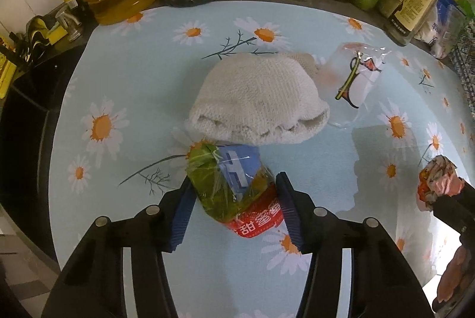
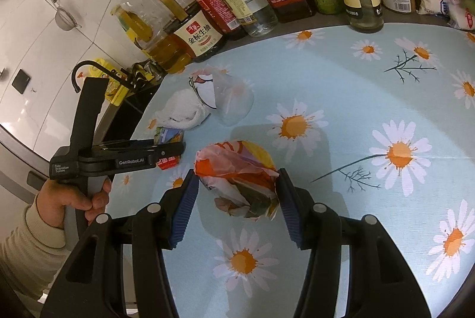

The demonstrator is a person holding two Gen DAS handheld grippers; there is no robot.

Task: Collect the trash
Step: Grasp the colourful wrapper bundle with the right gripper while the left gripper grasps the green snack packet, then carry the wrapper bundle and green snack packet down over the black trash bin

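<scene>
Grabbing step: a green wrapper (image 1: 234,190) is pinched by the left tongs (image 1: 234,199), an orange wrapper (image 2: 237,184) by the right tongs (image 2: 237,199), cloth (image 1: 255,98) at 12 o'clock; a bin is needed next.

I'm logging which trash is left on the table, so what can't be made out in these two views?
- Left wrist view: what lies under the white cloth; the cloth covers it.
- Both views: the clear plastic cup's inside, lost in glare.
- Right wrist view: the crumpled wrapper's print, too creased.
- No trash bin shows; frame edges cut off the surroundings.
</scene>
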